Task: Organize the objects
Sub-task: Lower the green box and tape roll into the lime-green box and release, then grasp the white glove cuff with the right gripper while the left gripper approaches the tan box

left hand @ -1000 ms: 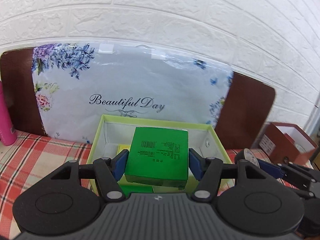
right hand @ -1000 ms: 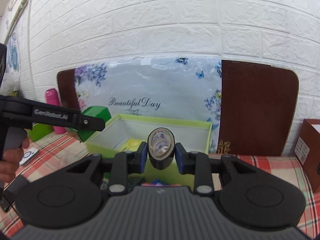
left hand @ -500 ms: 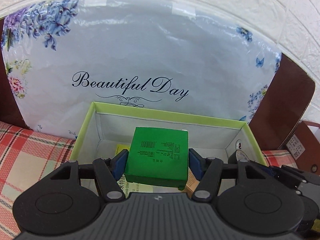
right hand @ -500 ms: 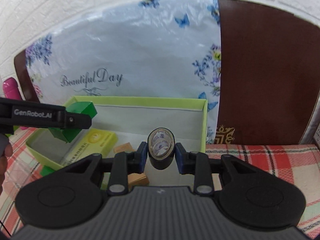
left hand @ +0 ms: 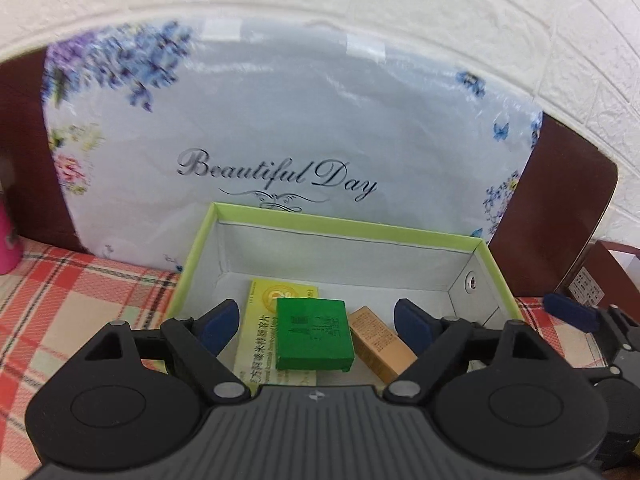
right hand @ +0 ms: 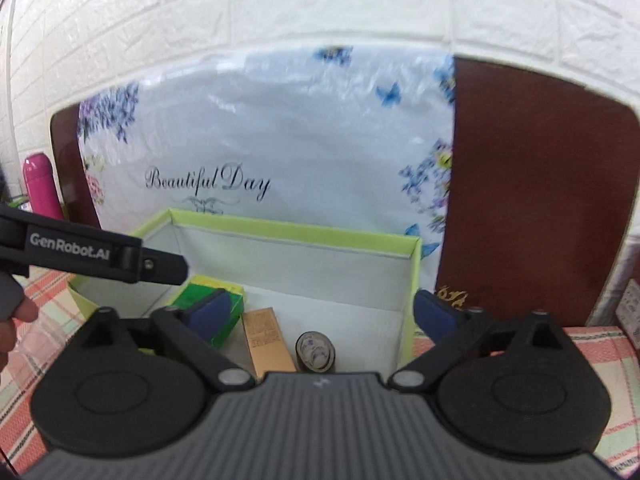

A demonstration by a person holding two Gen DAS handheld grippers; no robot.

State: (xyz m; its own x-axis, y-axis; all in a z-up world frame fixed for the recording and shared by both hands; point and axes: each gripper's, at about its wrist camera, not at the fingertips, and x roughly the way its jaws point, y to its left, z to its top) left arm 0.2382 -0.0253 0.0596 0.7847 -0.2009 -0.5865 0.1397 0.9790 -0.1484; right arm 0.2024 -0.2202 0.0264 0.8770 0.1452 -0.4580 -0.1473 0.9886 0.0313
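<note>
Background. A white wall (left hand: 440,12) of embossed brick-pattern panels fills the upper field. Against it leans a dark brown board (right hand: 536,184), rounded at its corners, partly covered by a pale blue plastic sheet (left hand: 304,120) printed with flowers, butterflies and the words "Beautiful Day". The supporting surface carries a red, cream and green plaid cloth (left hand: 72,292). Lighting is bright and even.

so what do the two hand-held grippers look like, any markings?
Both matte black: ribbed body, two round discs, silver pivot screws, dark blue finger pads. Left hand-held gripper carries white "GenRobot.AI" lettering on its side. Right hand-held gripper matches. No cables visible.
</note>
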